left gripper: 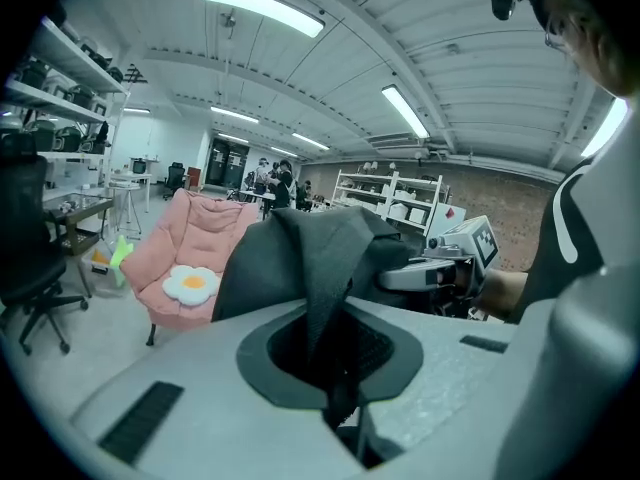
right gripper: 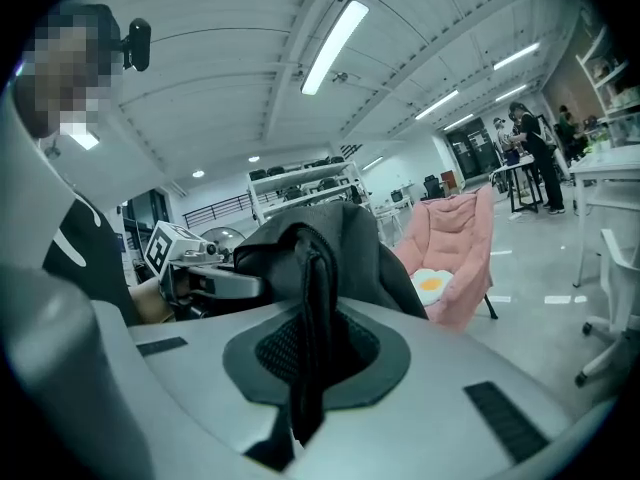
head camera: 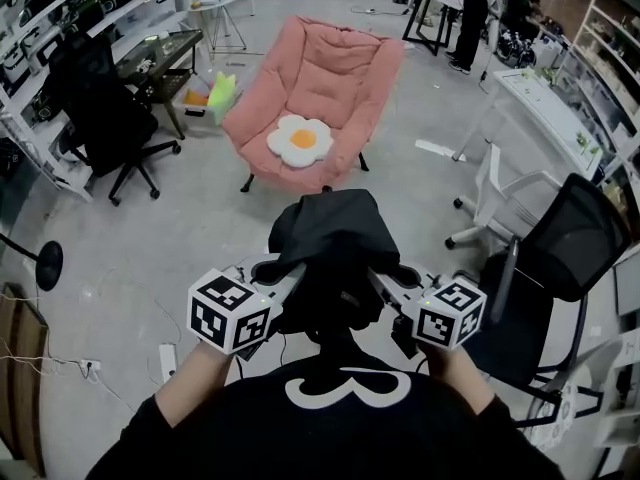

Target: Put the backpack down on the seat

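A black backpack (head camera: 330,236) hangs in the air in front of me, held up between both grippers. In the head view my left gripper (head camera: 277,274) is shut on a strap at the bag's left side. My right gripper (head camera: 386,278) is shut on a strap at its right side. The left gripper view shows the dark strap (left gripper: 338,363) pinched in the jaws, and the right gripper view shows another strap (right gripper: 308,353) pinched the same way. The pink padded chair (head camera: 325,88) stands a few steps ahead on the floor. A white and yellow egg-shaped cushion (head camera: 300,140) lies on its seat.
A black office chair (head camera: 105,118) stands at the left by a dark desk (head camera: 160,58). At my right are a black mesh chair (head camera: 562,253) and a white chair (head camera: 498,193). A power strip (head camera: 167,360) lies on the floor. A person (head camera: 472,13) stands at the back.
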Demonstrator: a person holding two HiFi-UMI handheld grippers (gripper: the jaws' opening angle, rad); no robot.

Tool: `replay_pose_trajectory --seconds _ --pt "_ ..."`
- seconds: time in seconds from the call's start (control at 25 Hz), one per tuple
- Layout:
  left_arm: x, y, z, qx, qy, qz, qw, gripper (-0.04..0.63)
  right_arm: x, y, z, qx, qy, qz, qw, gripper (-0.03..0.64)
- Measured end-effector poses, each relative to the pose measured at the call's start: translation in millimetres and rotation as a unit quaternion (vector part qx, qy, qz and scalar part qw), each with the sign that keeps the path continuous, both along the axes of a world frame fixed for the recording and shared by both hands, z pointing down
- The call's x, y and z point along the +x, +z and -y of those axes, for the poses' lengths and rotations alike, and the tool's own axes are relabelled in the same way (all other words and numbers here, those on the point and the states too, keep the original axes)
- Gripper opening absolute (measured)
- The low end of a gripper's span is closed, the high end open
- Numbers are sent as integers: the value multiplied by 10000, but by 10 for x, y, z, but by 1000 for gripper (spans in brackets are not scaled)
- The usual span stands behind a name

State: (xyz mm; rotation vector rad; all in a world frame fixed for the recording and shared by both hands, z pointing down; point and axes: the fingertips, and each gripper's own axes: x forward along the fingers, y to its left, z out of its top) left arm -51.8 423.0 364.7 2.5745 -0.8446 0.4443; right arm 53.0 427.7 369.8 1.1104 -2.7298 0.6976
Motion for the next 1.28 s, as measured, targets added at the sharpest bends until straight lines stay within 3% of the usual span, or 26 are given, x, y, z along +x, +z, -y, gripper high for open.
replay_pose_trajectory --seconds 0.28,0.8,1.08,1.28 --pt "96 267 858 -264 -142 137 9995 17 94 286 889 -225 -186 246 9993 17" --pt "67 783 3003 -1089 -574 342 9918 17 72 840 3114 -1037 -697 622 9902 18" --pt "-123 731 3850 -913 -929 687 9891 15 -122 842 3975 -1102 -969 778 9861 18" --pt "-322 586 4237 -583 -1118 886 9880 15 -314 723 4346 -899 -1130 591 9878 18"
